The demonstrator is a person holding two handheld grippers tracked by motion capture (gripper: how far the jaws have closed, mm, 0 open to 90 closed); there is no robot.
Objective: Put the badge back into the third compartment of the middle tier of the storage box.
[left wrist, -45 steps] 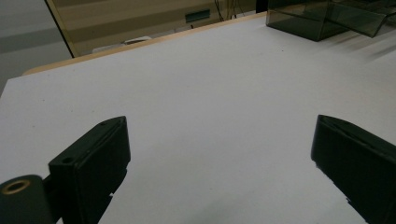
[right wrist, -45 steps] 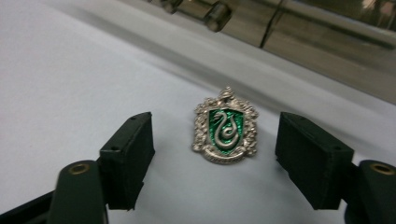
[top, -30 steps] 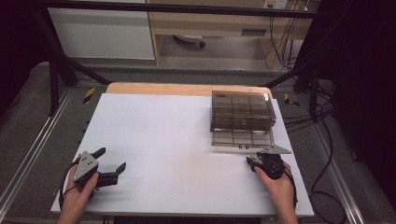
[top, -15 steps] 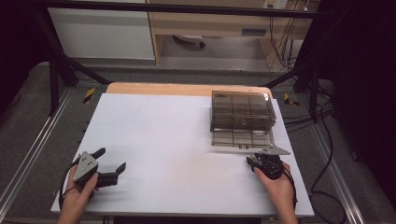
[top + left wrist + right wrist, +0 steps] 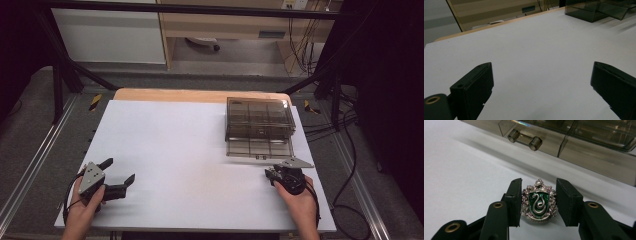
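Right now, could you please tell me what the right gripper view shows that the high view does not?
The right gripper view shows the silver crest badge with a green enamel shield and a snake, clamped between the right gripper's black jaws, and the drawer's clear bar handle. The high view shows the person's hands, the left gripper with its jaws apart on nothing, and the smoky transparent plastic drawer organiser whole, with its lowest drawer pulled out. Both share the white table and that organiser.

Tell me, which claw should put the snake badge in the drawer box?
The right claw, probably. It already grips the badge just in front of the box with its open drawer. The left claw is empty, wide open and far across the table.
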